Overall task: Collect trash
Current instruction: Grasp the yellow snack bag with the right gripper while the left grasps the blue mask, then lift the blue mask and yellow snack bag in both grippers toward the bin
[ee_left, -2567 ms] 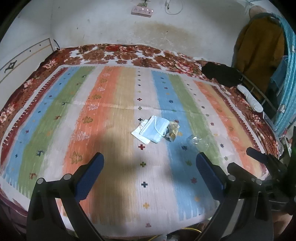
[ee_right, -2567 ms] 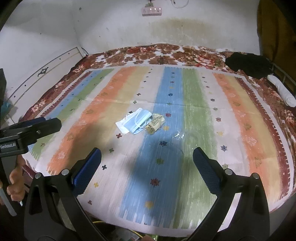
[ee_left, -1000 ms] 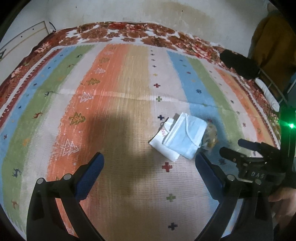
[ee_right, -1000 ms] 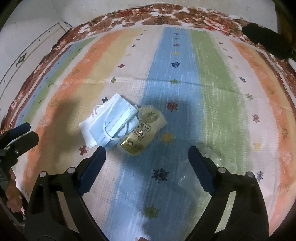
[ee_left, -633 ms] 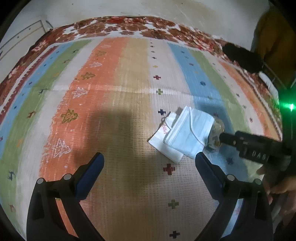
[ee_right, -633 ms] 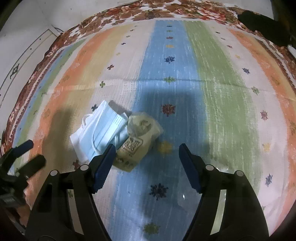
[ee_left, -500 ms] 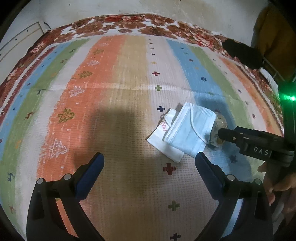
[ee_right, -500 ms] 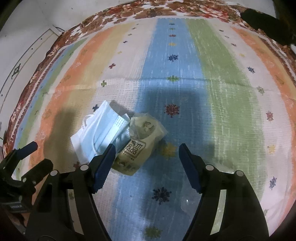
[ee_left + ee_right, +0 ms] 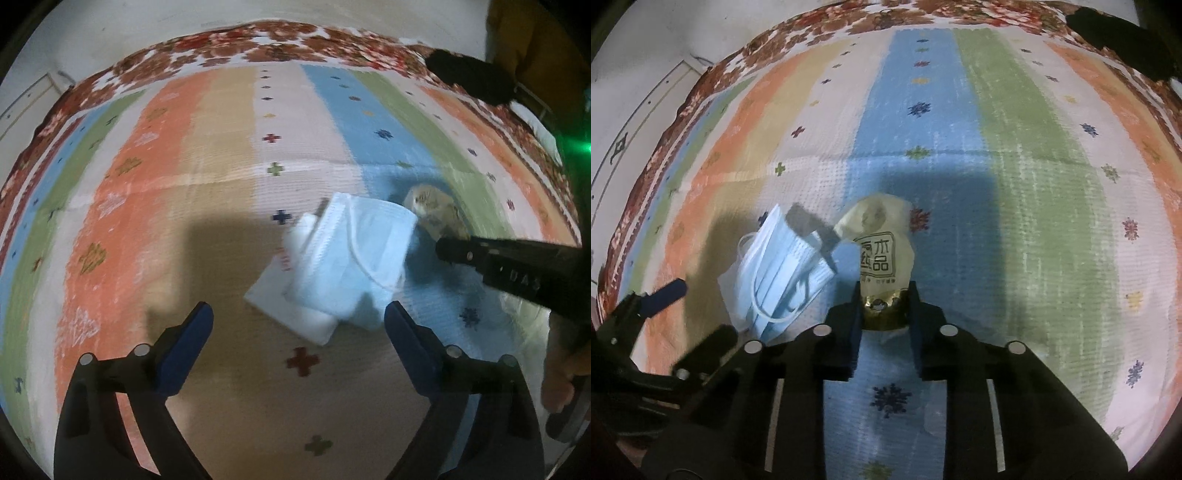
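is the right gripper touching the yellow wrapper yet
Touching. In the right wrist view, the right gripper has both fingers pressed against the near end of the yellow wrapper, with no gap either side.

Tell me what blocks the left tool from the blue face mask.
Nothing visible. The left tool is open, and the face mask lies just ahead of it. The right tool, beside the mask, is shut on the yellow wrapper.
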`<state>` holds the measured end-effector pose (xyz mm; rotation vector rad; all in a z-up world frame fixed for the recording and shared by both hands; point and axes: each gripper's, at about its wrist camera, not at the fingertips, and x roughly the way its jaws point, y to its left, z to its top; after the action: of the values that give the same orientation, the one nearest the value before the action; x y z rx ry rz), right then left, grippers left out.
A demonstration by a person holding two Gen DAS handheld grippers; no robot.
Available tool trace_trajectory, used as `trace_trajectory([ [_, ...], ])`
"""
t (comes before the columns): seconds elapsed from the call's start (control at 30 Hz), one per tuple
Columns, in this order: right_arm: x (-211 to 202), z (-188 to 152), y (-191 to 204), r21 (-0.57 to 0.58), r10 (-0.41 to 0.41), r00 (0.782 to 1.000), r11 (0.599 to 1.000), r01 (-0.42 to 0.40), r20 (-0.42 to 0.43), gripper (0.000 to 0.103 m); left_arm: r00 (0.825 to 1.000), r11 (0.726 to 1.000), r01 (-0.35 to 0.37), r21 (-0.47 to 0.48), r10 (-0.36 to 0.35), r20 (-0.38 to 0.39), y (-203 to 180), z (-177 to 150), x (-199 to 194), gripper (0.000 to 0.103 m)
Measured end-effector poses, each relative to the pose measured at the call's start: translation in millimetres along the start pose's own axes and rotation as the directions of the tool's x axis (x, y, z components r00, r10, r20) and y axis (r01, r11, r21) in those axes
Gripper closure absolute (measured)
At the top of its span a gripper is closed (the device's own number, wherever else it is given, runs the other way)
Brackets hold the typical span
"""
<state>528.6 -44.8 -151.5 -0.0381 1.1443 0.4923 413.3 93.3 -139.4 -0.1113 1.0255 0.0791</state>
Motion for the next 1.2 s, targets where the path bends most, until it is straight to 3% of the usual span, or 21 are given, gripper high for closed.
trace_trajectory([
  [0.13, -7, 2, -13, 0.025, 0.004, 1.000, 1.000, -0.005, 0.012, 0.087, 1.000, 0.998, -0.017, 0.064, 0.018, -0.020, -19, 3, 9, 0.025],
  [0.23, -12, 1, -22, 0.034, 0.002, 1.000, 0.999, -0.003, 0.014, 0.087, 0.999, 0.999, -0.013, 0.041, 0.015, -0.031, -21, 7, 17, 0.033],
  [0.3, -15, 1, -27, 0.041, 0.004, 1.000, 0.999, -0.005, 0.013, 0.088, 0.999, 0.998, -0.019, 0.060, 0.021, -0.037, -26, 9, 22, 0.044],
  [0.37, -20, 1, -31, 0.043, 0.004, 1.000, 0.999, -0.005, 0.017, 0.088, 0.998, 0.995, -0.028, 0.095, 0.033, -0.046, -31, 9, 25, 0.071],
  [0.53, -33, 2, -33, 0.030, 0.004, 1.000, 1.000, -0.005, 0.027, 0.089, 0.999, 0.996, -0.042, 0.085, 0.043, -0.011, -29, 10, 11, 0.094],
  [0.9, -63, -23, -14, 0.000, -0.013, 1.000, 1.000, 0.013, 0.015, 0.089, 0.999, 0.999, -0.011, -0.038, 0.012, 0.035, -6, 9, -40, 0.095],
  [1.2, -93, -53, -4, -0.043, -0.071, 0.997, 0.996, 0.073, 0.035, 0.089, 0.999, 0.997, 0.036, -0.061, -0.037, -0.009, -3, -5, -68, 0.095],
])
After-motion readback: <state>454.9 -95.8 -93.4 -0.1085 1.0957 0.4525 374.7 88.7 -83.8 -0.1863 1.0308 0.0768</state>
